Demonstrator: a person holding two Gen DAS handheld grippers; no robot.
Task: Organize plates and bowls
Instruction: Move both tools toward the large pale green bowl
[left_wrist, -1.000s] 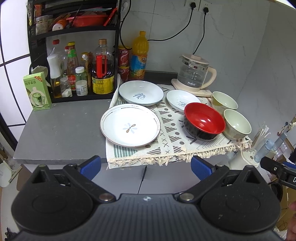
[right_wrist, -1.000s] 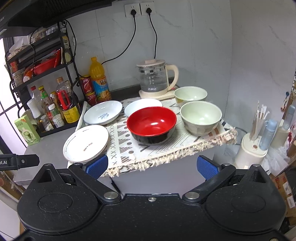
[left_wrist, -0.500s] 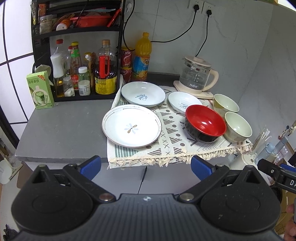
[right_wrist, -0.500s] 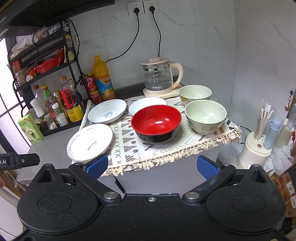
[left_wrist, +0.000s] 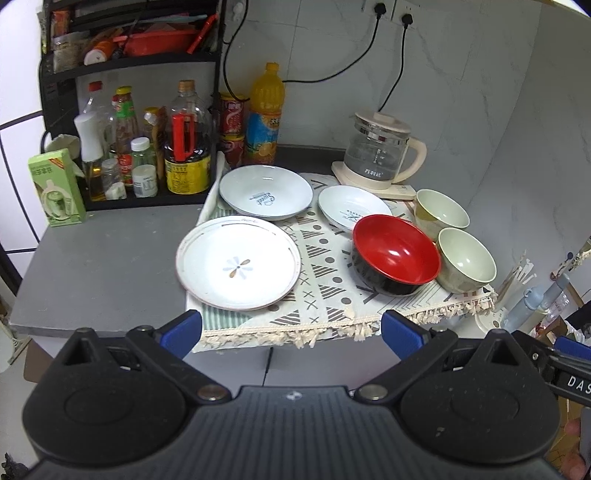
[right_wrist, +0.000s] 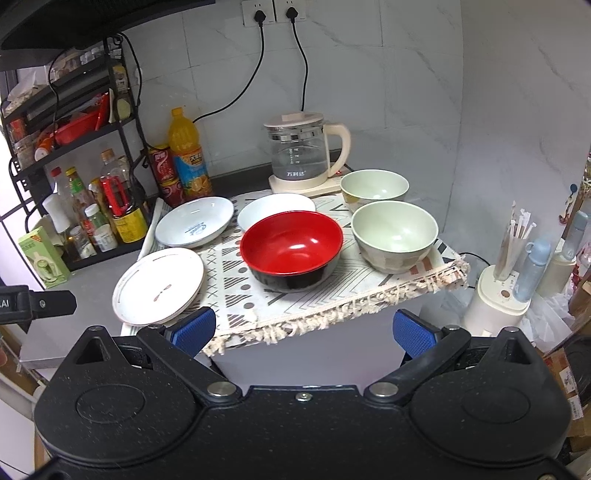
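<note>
Below the counter's front edge, both tongs hang in the air with nothing between their blue pads: the left gripper (left_wrist: 291, 334) and the right gripper (right_wrist: 303, 332) each stand spread wide, released, clear of every dish.

Nearest the left one lies the large flat plate (left_wrist: 238, 262), its near rim overhanging the patterned cloth (left_wrist: 325, 295) at the counter's front. Behind it sits the deep white dish (left_wrist: 266, 192), and to that dish's right a small white plate (left_wrist: 349, 206), partly hidden by the red bowl (right_wrist: 291, 249). The red bowl stands in the middle of the cloth, touching or just beside the near green bowl (right_wrist: 394, 234); the far green bowl (right_wrist: 374, 188) sits behind that one, close to the glass kettle (right_wrist: 299, 157).

Nothing is stacked yet, so the sorting looks hardly begun. The main hazards, as I judge them: the cloth's fringe hangs off the counter (left_wrist: 99, 258), and a gripper snagging it could drag all the crockery forward. The flat plate offers only a thin rim, so a shallow pinch may let it tip and slide off the front. Reaching for the far green bowl risks knocking the kettle or its base.
</note>
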